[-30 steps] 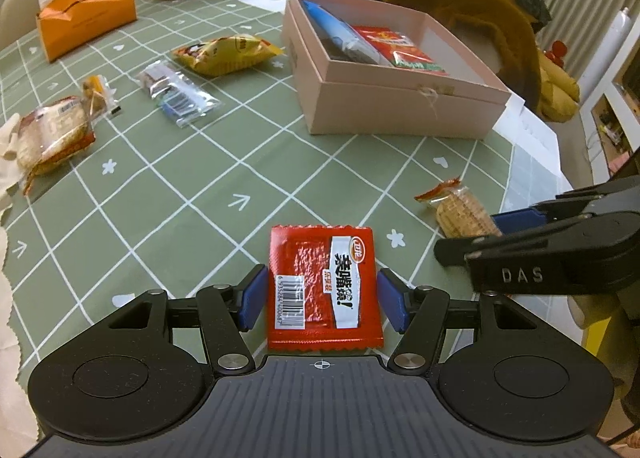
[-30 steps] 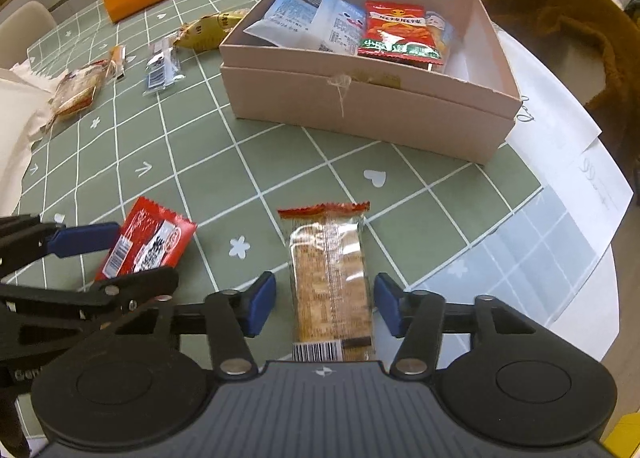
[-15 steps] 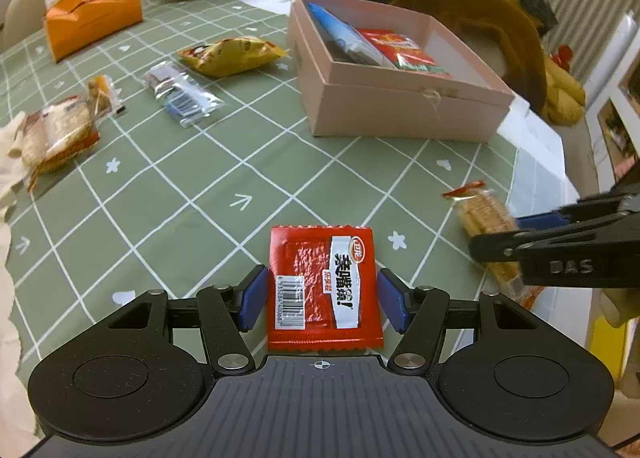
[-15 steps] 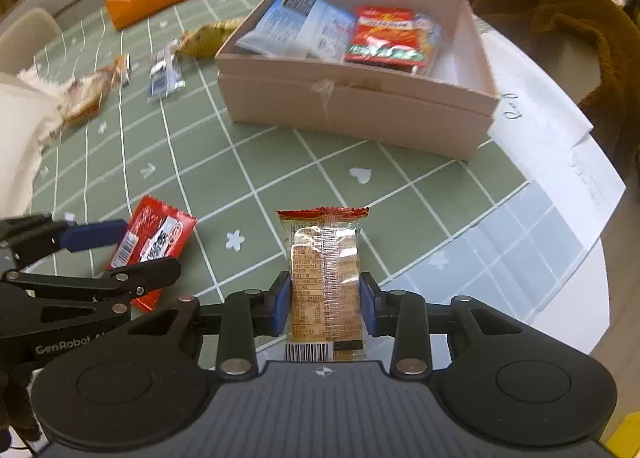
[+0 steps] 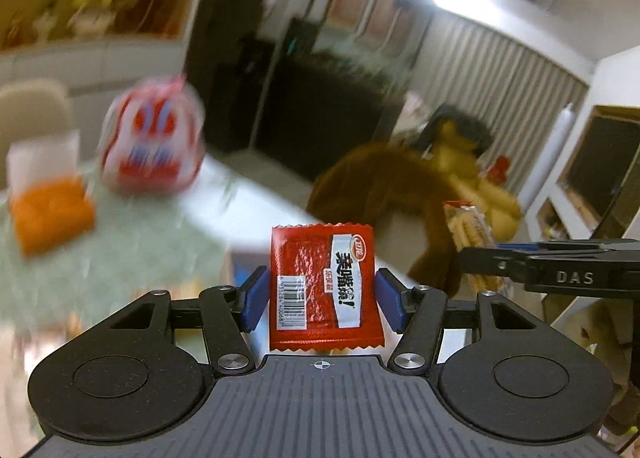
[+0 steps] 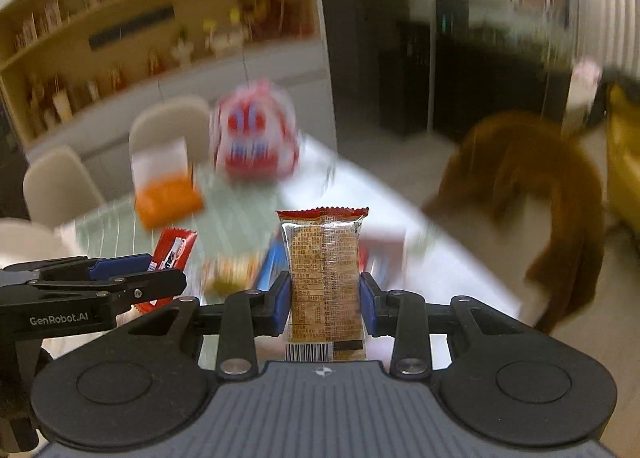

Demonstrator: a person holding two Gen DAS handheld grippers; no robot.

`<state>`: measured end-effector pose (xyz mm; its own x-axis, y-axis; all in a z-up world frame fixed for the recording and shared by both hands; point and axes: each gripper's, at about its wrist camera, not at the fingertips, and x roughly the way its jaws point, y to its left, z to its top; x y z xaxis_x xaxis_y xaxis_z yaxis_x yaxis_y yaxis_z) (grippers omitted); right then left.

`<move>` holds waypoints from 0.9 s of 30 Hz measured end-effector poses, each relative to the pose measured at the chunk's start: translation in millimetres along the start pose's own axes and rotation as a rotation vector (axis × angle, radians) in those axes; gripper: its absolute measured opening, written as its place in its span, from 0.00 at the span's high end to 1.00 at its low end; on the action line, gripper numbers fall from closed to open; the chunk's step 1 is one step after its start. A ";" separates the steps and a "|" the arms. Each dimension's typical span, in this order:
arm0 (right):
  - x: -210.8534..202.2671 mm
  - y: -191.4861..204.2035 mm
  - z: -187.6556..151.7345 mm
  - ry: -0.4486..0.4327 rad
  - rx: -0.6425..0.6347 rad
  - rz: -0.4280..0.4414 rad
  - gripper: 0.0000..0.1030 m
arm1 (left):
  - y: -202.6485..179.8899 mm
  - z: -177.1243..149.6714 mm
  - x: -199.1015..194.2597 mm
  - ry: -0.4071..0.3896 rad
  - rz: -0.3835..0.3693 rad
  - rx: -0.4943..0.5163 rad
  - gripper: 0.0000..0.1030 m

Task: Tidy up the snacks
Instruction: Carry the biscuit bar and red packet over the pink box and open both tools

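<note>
Snacks are in hand: my left gripper clamps the red sachet, my right gripper the biscuit pack, long axis forward, both raised with the box blurred below, ahead.

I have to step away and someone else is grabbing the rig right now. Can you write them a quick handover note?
Left tool: shut on the red sachet, lifted clear of the table.
Right tool: shut on the clear biscuit pack, also lifted.
Background is motion-blurred; the orange tissue box and the table's far end show, but the snack box is not clearly visible.
Done: both snacks picked up.
Left: place both in the snack box, then probably any snacks left on the table.
</note>
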<state>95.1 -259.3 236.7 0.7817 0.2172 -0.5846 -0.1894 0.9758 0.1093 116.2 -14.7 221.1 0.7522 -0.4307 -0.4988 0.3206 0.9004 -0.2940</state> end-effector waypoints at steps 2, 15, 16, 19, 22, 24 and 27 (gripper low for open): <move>1.7 -6.0 28.4 -0.027 0.006 -0.009 0.66 | -5.7 25.6 9.3 -0.011 -0.023 0.011 0.38; 130.6 -40.8 48.5 0.156 0.075 -0.062 0.42 | 34.3 -32.9 180.1 0.323 -0.067 -0.190 0.40; 134.7 -41.3 45.2 0.165 0.073 -0.060 0.42 | 43.0 -37.4 175.7 0.313 -0.070 -0.220 0.40; 148.6 -42.2 39.8 0.191 0.064 -0.060 0.42 | 61.3 -40.3 173.3 0.281 -0.078 -0.313 0.40; 157.5 -35.5 43.6 0.195 0.045 -0.070 0.42 | 63.4 -37.1 173.4 0.246 -0.118 -0.347 0.40; 158.5 -27.5 46.4 0.184 0.029 -0.062 0.39 | 70.8 -33.1 160.5 0.193 -0.068 -0.356 0.40; 157.5 -18.0 46.6 0.186 0.006 -0.034 0.31 | 85.2 -37.1 132.4 0.133 0.045 -0.314 0.40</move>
<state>249.3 -241.4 180.1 0.6643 0.1760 -0.7264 -0.1604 0.9828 0.0915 221.8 2.7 99.9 0.6732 -0.4136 -0.6130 0.0803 0.8650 -0.4954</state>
